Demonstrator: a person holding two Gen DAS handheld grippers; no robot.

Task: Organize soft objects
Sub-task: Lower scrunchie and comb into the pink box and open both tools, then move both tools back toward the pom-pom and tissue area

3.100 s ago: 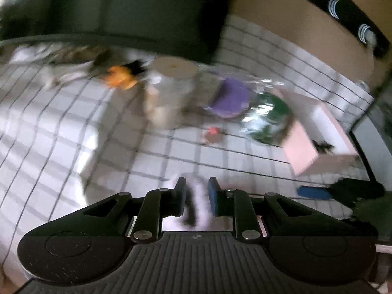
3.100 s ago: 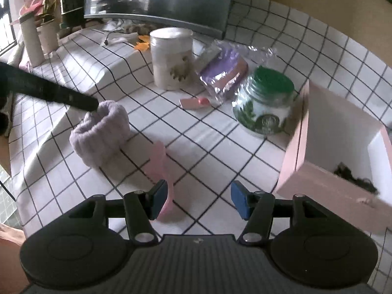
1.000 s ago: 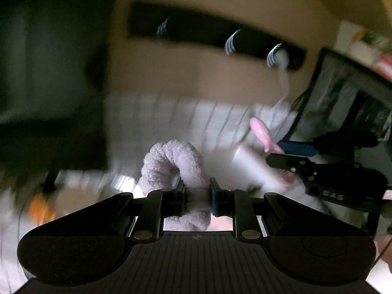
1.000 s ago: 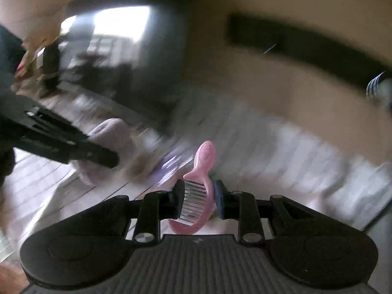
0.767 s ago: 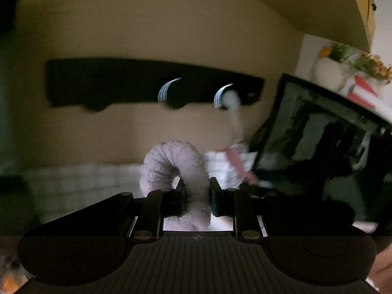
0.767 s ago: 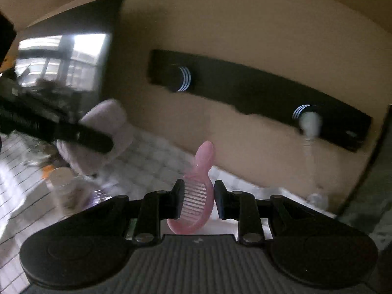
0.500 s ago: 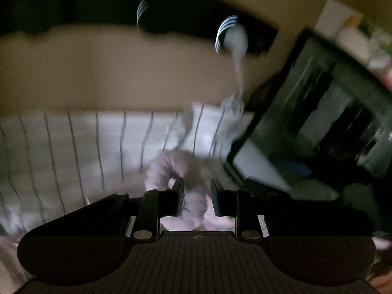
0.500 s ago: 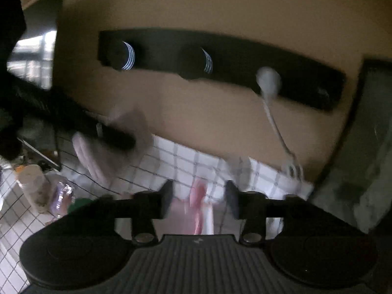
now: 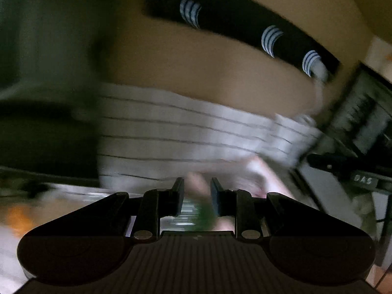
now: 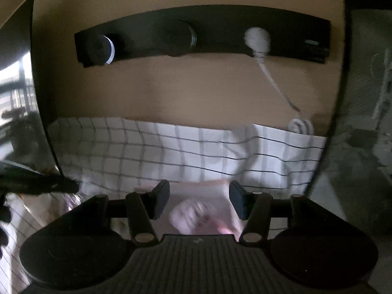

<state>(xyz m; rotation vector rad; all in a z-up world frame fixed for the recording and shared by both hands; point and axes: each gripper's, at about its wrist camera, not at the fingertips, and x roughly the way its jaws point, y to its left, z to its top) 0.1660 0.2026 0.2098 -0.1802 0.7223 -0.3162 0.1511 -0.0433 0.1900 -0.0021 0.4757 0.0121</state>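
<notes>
**Both loads dropped; hands are clearing off for the next soft thing**

Gone from both pairs of fingers are the fluffy band and the pink comb they were carrying a second ago. Nearest in the right wrist view, the right gripper [image 10: 199, 188] is hanging over the pink box [image 10: 213, 196]. Its fingers have just been opening and are now standing well apart with nothing between them. The fluffy band [image 10: 193, 215] is lying inside the box just below. A pink streak beside it may be the comb, but it is too blurred to tell.

The left gripper [image 9: 197, 183] is showing only a narrow gap. Its view is smeared, yet nothing solid seems to be pinched there, and in the right wrist view its tip is sitting bare at the left, near the box.

Beyond the box, the checked table [image 10: 147, 152] is running to the far wall, where a black peg rail [image 10: 203, 34] is carrying a white cord [image 10: 257, 39].

So the placing step looks finished. The next move probably calls for swinging both hands back to the left, finding any soft thing left out, and closing gently on it.
</notes>
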